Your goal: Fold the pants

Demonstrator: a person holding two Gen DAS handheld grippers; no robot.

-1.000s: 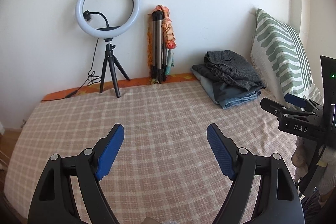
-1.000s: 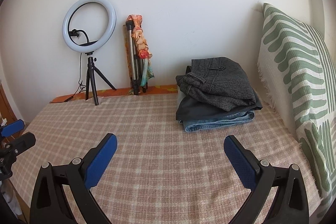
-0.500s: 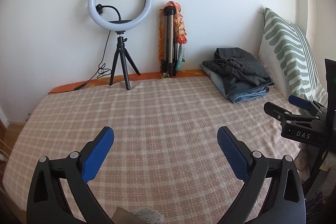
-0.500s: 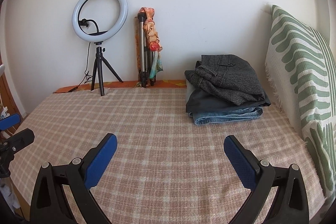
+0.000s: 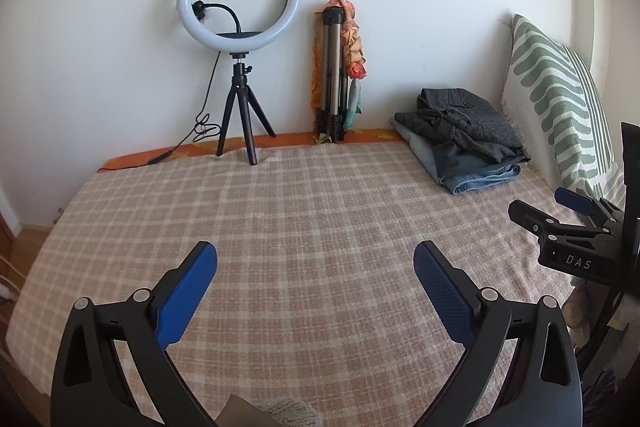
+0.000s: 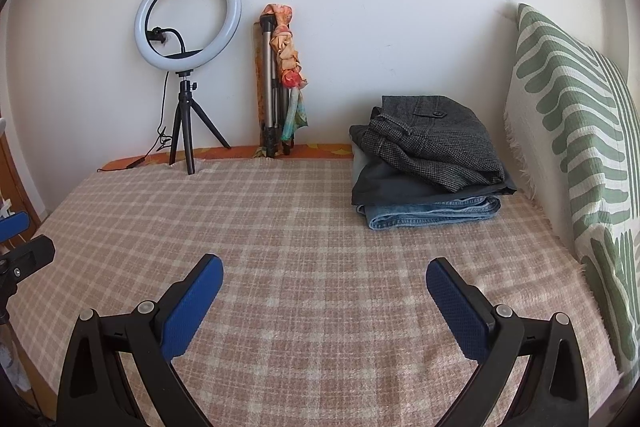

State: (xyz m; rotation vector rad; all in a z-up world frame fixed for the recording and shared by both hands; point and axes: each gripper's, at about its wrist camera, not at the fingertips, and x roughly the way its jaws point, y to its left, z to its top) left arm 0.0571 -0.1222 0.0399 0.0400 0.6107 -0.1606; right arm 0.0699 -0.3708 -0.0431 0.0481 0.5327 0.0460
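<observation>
A stack of folded pants [image 6: 430, 163] lies at the far right of the bed, next to the pillow: grey tweed on top, dark grey under it, blue jeans at the bottom. It also shows in the left wrist view [image 5: 464, 137]. My left gripper [image 5: 316, 259] is open and empty above the near part of the checked blanket [image 5: 304, 211]. My right gripper [image 6: 324, 275] is open and empty above the blanket [image 6: 280, 227], well short of the stack. The right gripper also shows at the right edge of the left wrist view [image 5: 560, 211].
A ring light on a small tripod [image 5: 239, 27] and a folded tripod with a scarf [image 5: 338, 67] stand against the white wall. A green-striped pillow [image 6: 576, 147] leans at the bed's right side. The bed's left edge drops to a wooden floor [image 5: 24, 247].
Both grippers have drawn back from the wall and the stack, so more of the blanket shows. The left view has turned a little left. Both stay open.
</observation>
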